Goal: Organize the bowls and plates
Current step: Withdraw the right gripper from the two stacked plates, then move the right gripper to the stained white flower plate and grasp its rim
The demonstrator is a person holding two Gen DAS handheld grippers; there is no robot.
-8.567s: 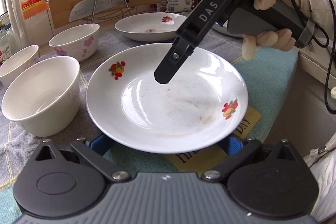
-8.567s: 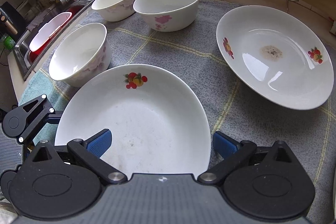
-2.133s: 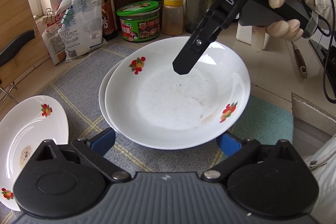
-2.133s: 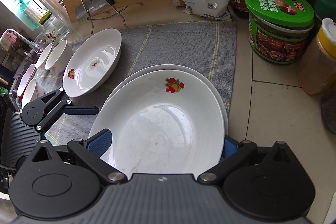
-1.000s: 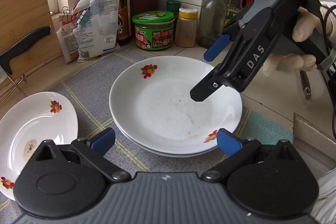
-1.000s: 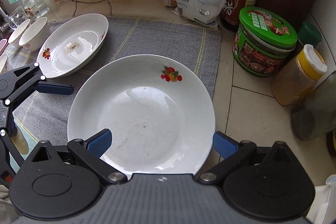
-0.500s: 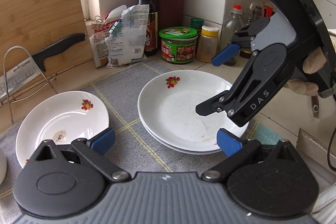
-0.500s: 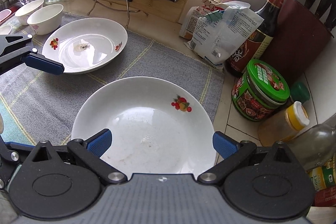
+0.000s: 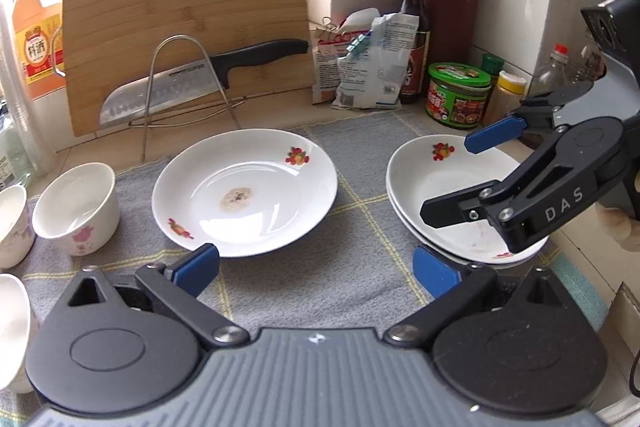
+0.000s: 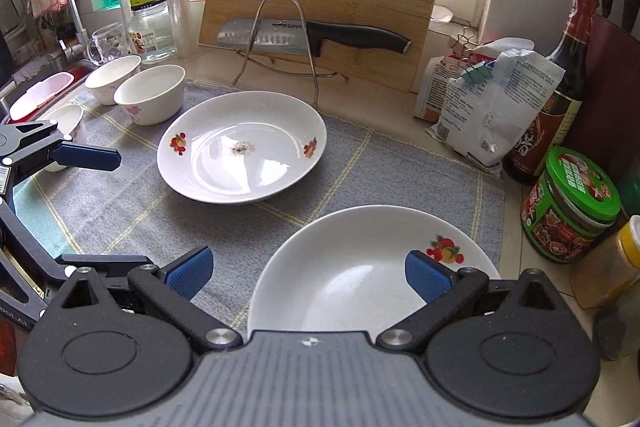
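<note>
We see both grippers, left gripper [image 9: 314, 267] and right gripper [image 10: 308, 273], spread wide and empty; two glossy round plates [image 9: 416, 183] sit stacked, apparently ceramic, on the woven grey mat [image 9: 360, 259].

I see two white plates [image 9: 448, 187] stacked at the right end of the grey mat [image 9: 352, 267], the top one nested in the lower, a red fruit print on its far rim and faint smears in its well. A third plate [image 9: 244, 197] lies alone mid-mat, well apart from the stack, upright, fruit prints on its rim and a brownish crumb patch at its centre. Three white bowls [image 10: 150, 99] with pink flowers stand upright at the mat's left end, near one another.
</note>
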